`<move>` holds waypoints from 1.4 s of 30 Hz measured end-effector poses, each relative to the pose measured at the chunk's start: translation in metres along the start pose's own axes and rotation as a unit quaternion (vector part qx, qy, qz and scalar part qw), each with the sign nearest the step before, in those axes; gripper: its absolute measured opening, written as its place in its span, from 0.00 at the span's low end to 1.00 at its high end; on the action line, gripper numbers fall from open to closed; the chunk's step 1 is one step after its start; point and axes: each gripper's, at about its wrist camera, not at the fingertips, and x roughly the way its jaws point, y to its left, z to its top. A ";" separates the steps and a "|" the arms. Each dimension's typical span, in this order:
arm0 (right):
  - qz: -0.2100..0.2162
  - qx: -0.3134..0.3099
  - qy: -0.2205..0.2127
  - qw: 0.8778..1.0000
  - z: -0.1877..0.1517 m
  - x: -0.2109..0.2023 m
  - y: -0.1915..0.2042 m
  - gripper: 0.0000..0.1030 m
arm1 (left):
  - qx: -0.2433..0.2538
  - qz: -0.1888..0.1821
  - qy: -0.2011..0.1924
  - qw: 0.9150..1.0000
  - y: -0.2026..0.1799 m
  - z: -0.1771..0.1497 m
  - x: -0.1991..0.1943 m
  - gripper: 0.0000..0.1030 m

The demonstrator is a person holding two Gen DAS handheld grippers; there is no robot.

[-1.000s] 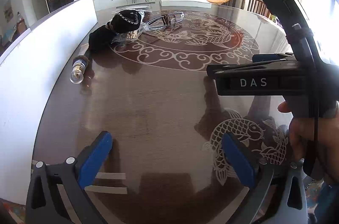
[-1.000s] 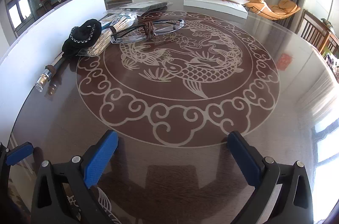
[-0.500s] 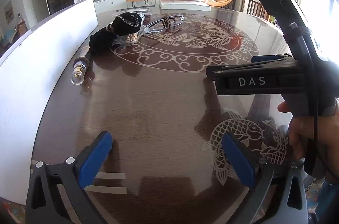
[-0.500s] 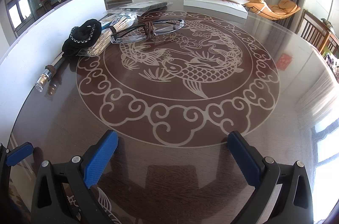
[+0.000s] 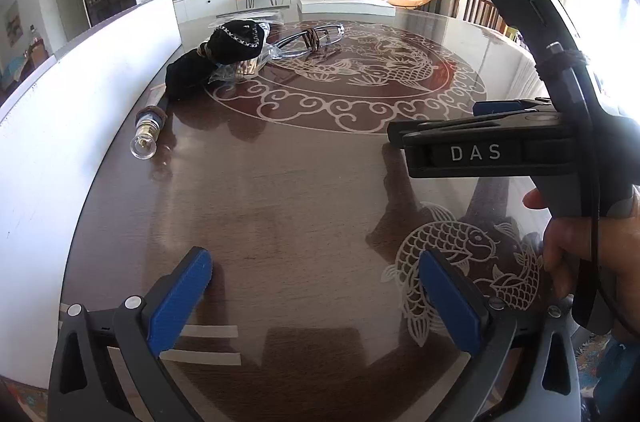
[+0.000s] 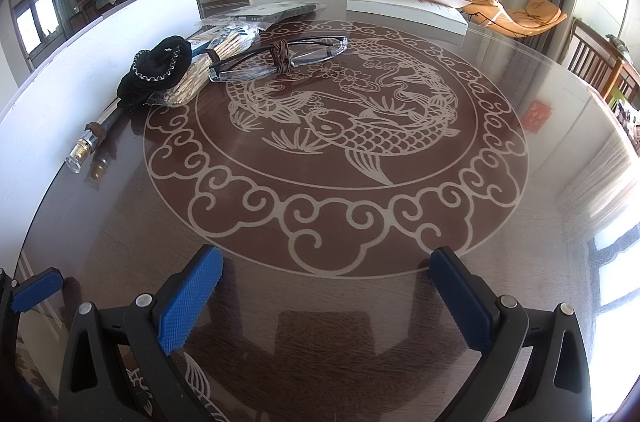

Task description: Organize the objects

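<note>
Dark glossy wood with a big pale fish-and-cloud pattern, that's the surface (image 6: 400,222) both cameras look over. Left tool (image 5: 316,286) is low over the near edge with its blue pads spread wide, nothing between them. Right tool (image 6: 326,286) is the same deal, fingers wide apart and empty, sitting just short of the cloud border. From the left view you can see the right tool from the side, with a hand (image 5: 592,254) wrapped round its grip.

All the stuff is bunched at the far left, next to a white board (image 6: 80,54) standing along that edge. Glasses (image 6: 280,58) lie with a brown band (image 6: 280,56) wrapped round the middle. Touching them on the left is a clear bag of sticks (image 6: 212,62), and a black scrunchie (image 6: 160,68) sits on top of that. A thin pen-like thing with a clear cap (image 6: 86,144) pokes out toward the near side. Behind them lies a flat plastic packet (image 6: 272,10).
</note>
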 end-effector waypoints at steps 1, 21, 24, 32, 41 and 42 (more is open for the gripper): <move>0.000 0.000 0.000 1.000 0.000 0.000 0.000 1.00 | 0.002 -0.001 0.002 1.000 0.000 0.000 0.000 1.00; 0.000 0.000 0.000 1.000 0.000 0.000 0.000 1.00 | -0.040 0.035 0.004 0.999 0.032 -0.008 -0.006 1.00; 0.000 0.000 0.000 1.000 0.000 0.000 0.000 1.00 | -0.041 0.035 0.000 0.999 0.031 -0.008 -0.007 1.00; 0.000 0.000 0.000 1.000 0.000 0.000 0.000 1.00 | -0.040 0.036 -0.009 0.999 0.031 -0.011 -0.008 1.00; 0.014 -0.014 0.025 0.999 0.017 0.012 -0.002 1.00 | -0.040 0.036 -0.013 0.998 0.030 -0.012 -0.010 1.00; 0.024 -0.004 0.034 0.999 0.027 0.016 -0.004 1.00 | -0.040 0.036 -0.013 0.998 0.030 -0.012 -0.010 1.00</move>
